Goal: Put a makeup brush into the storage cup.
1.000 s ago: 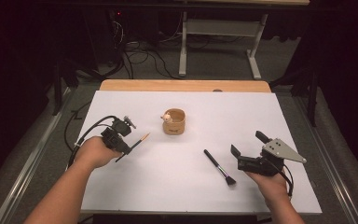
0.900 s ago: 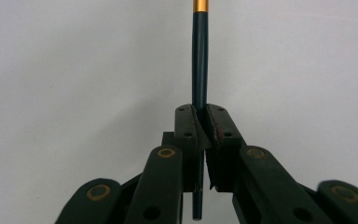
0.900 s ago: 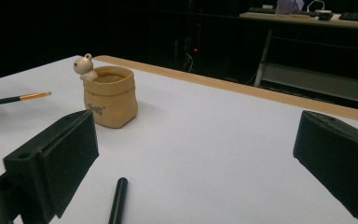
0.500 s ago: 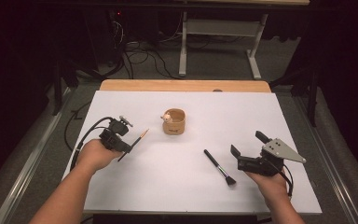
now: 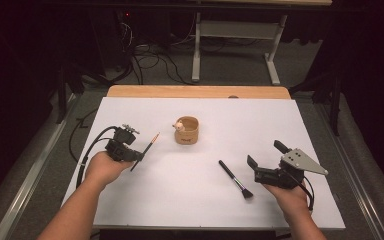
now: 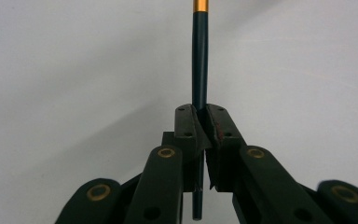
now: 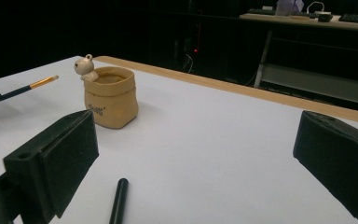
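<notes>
The left tongs [image 6: 200, 133] are closed tight on a thin dark brush [image 5: 147, 148], held up just left of the little tan cup [image 5: 187, 130]. The right tongs [image 5: 266, 161] are wide open and hold nothing. A second brush [image 5: 235, 179] lies on the white surface [image 5: 260, 125], near the cup's right. I think the thin brush should go into the cup next. Two brushes, one cup.

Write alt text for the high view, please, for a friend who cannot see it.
A person's two hands each hold a black gripper over a white table: the left gripper clamps a thin dark brush, the right gripper is open beside a black makeup brush. A small tan pot stands between them.
</notes>
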Available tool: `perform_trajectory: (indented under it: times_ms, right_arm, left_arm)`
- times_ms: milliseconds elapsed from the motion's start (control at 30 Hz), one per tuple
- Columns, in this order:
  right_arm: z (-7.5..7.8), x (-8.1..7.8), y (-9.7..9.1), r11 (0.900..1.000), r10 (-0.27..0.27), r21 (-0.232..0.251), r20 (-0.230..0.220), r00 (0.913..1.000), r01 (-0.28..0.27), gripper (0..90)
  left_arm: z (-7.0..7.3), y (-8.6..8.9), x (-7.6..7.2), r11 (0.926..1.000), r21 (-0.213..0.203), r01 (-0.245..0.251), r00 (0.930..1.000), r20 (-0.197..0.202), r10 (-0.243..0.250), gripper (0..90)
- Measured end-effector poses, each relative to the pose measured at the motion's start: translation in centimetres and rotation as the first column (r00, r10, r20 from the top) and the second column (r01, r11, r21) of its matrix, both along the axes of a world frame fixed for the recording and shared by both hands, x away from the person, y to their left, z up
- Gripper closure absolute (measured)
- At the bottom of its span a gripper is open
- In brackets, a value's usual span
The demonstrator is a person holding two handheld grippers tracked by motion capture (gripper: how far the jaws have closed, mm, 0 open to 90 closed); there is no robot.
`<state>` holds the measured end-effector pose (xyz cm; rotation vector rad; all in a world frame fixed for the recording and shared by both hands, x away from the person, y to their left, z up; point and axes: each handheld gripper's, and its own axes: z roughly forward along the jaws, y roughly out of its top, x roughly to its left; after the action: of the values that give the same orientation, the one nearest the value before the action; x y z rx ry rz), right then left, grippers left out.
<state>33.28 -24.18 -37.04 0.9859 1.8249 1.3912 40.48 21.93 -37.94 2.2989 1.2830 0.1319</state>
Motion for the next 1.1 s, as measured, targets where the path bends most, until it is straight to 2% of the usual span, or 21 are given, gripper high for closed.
perform_trajectory:
  times_ms: [233,500,667,867,933,1000,1033,1067,1100]
  right_arm:
    - [0.0,0.0,0.1,1.0,-0.001,0.002,-0.005,1.0,0.001,1.4]
    - [0.0,0.0,0.0,1.0,0.0,0.0,-0.001,1.0,0.0,1.4]
    - [0.0,0.0,0.0,1.0,0.0,0.002,-0.001,1.0,0.0,1.4]
    - [0.0,0.0,0.1,1.0,0.001,-0.002,-0.001,1.0,-0.001,1.4]
    - [0.0,0.0,0.1,1.0,0.002,-0.003,0.0,1.0,-0.002,1.4]
    - [0.0,0.0,0.1,1.0,0.001,-0.005,0.0,1.0,-0.001,1.4]
    - [0.0,0.0,0.1,1.0,0.001,-0.005,0.0,1.0,-0.001,1.4]
    - [-0.1,0.0,0.2,1.0,0.003,-0.005,0.002,1.0,-0.003,1.4]
    - [-0.1,0.0,0.1,1.0,0.005,-0.005,0.002,1.0,-0.005,1.4]
  left_arm:
    - [-0.5,0.2,-0.1,0.9995,-0.01,-0.029,0.9992,0.029,0.029,83.8]
    - [-0.2,0.3,-0.5,0.9972,-0.055,-0.051,0.993,0.104,0.056,83.8]
    - [-0.6,0.6,-1.0,0.9923,-0.099,-0.074,0.9846,0.15,0.089,83.8]
    - [-1.0,0.9,-1.7,0.9856,-0.15,-0.079,0.9727,0.205,0.109,83.8]
    - [-1.2,1.0,-1.8,0.9843,-0.158,-0.079,0.9695,0.218,0.113,83.8]
    - [-1.4,1.1,-2.0,0.9788,-0.187,-0.082,0.9641,0.234,0.126,83.8]
    - [-1.4,1.1,-2.0,0.9788,-0.187,-0.082,0.9641,0.234,0.126,83.8]
    - [-1.6,1.0,-2.3,0.9721,-0.22,-0.082,0.9585,0.25,0.137,83.8]
    - [-1.6,0.9,-2.4,0.9734,-0.216,-0.075,0.9556,0.263,0.133,83.8]
